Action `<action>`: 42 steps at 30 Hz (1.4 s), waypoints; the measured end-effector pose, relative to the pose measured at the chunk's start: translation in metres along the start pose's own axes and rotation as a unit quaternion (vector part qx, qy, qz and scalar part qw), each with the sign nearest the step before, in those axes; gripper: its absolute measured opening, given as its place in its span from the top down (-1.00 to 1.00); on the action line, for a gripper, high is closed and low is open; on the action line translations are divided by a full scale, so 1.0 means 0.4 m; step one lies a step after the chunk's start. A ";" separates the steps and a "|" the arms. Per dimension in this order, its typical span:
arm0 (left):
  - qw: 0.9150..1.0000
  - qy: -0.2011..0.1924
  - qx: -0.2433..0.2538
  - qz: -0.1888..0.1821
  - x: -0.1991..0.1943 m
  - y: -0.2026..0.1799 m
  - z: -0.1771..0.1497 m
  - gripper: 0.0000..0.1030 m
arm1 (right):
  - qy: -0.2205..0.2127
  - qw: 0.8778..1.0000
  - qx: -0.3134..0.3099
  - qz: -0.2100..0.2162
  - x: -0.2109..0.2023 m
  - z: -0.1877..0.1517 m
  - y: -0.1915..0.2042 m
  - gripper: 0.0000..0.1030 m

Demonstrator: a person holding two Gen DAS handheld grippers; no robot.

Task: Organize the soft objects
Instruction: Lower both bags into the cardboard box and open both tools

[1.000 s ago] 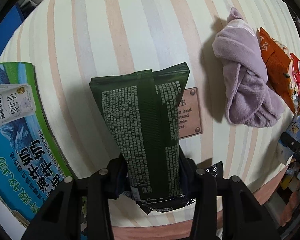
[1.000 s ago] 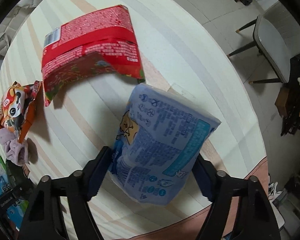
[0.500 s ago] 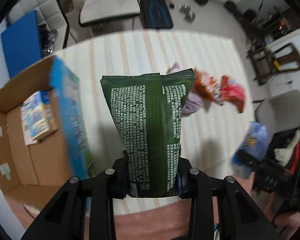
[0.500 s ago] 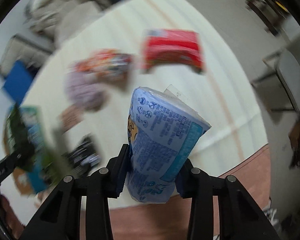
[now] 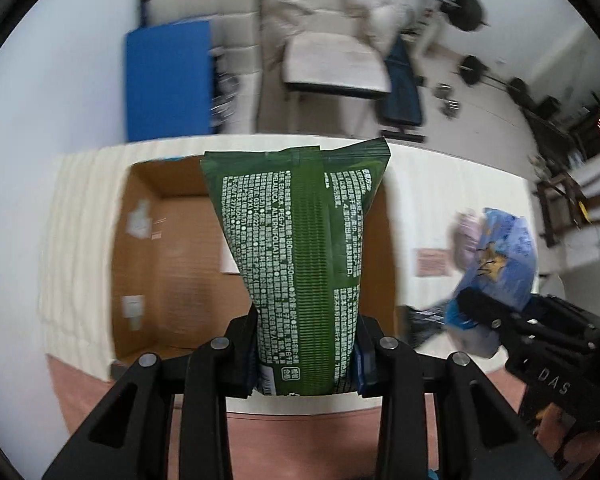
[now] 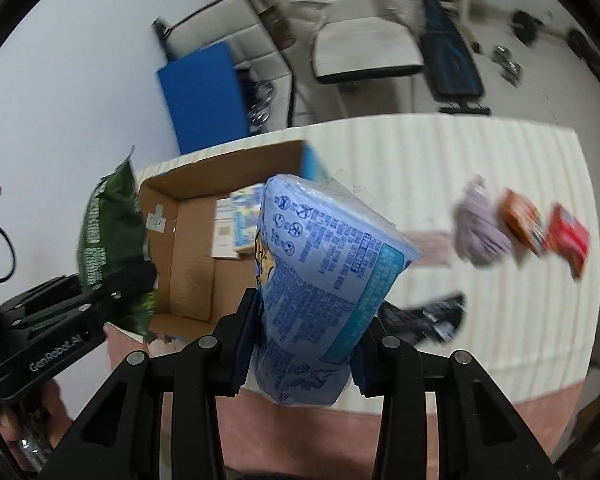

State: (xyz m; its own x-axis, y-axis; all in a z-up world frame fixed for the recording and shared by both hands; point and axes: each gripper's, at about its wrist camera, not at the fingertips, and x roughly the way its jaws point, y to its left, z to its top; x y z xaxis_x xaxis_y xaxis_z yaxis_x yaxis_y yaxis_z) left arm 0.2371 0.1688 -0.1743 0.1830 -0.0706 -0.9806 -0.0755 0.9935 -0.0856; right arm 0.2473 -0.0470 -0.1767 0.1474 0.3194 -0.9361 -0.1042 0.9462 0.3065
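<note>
My left gripper is shut on a dark green pack with white print, held upright in the air over an open cardboard box. My right gripper is shut on a light blue soft pack, lifted above the striped table to the right of the box. The right wrist view shows the green pack at the left and the box with a small carton lying inside. A lilac cloth, an orange bag and a red bag lie at the table's right.
A black packet lies on the table just right of the box. Behind the table stand a blue panel, a pale chair and weights on the floor. A pink cloth edge hangs along the near table side.
Both grippers rose high off the table with their packs and swung left toward the box. The right jaws closed in on the blue pack. The box interior came into view.
</note>
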 end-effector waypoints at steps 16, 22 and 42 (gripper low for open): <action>0.991 0.129 -0.030 0.021 0.368 0.265 0.143 0.39 | 0.098 0.984 -0.049 -0.142 0.425 0.181 0.182 0.18; 0.988 0.151 -0.031 0.027 0.393 0.268 0.158 0.27 | 0.117 0.979 -0.044 -0.162 0.479 0.210 0.142 -0.22; 0.994 0.104 -0.032 0.006 0.292 0.267 0.094 -0.93 | 0.081 0.983 -0.034 -0.163 0.416 0.135 0.188 -1.00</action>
State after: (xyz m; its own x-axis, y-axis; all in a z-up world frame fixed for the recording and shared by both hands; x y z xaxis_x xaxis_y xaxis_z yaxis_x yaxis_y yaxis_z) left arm 0.2873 0.2700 -0.2915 -0.0245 -0.0823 -0.9963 -0.1404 0.9870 -0.0781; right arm 0.3172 0.0802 -0.3000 0.0263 -0.0171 -0.9995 -0.1446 0.9893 -0.0207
